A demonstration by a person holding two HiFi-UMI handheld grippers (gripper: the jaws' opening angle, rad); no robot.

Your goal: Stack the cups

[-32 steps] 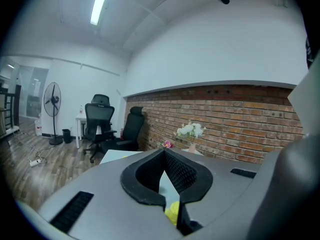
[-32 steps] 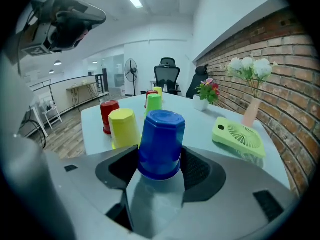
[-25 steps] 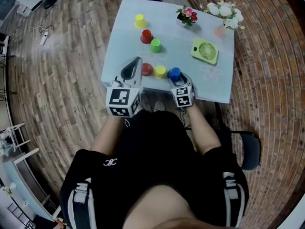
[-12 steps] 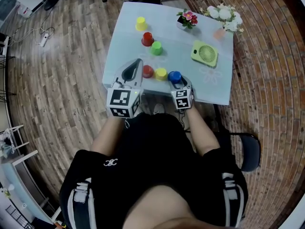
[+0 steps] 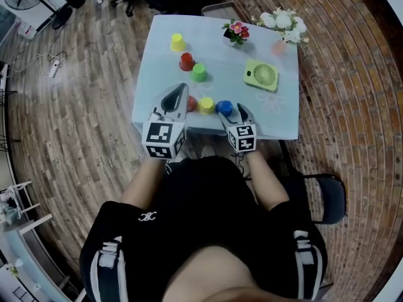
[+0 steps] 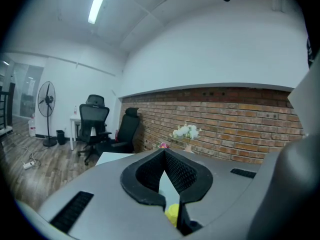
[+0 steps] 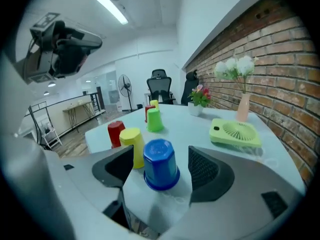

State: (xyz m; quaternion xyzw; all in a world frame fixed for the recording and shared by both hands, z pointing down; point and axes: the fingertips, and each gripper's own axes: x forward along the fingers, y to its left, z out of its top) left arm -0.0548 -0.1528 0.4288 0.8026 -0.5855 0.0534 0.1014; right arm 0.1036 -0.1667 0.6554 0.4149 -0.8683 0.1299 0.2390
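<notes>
Several upturned cups stand on the pale blue table (image 5: 157, 74). Three sit in a row near the front edge: red (image 5: 191, 103), yellow (image 5: 206, 105) and blue (image 5: 224, 107). Further back are a green cup (image 5: 199, 72), another red one (image 5: 186, 61) and another yellow one (image 5: 177, 41). My right gripper (image 5: 230, 110) straddles the blue cup (image 7: 160, 164). Its jaws are opening, and a gap shows on each side of the cup. My left gripper (image 5: 182, 88) is shut on nothing, tips pointing over the near red cup. A yellow cup (image 6: 172, 214) shows through its jaws.
A green desk fan (image 5: 261, 75) lies at the right of the table. A flower pot (image 5: 235, 31) and a pink vase of white flowers (image 5: 280, 24) stand at the back. A chair (image 5: 327, 197) sits at my right, and office chairs (image 6: 95, 126) stand beyond the table.
The right gripper's jaws have spread away from the blue cup, which stays on the table near the front edge. The left gripper keeps its place.
</notes>
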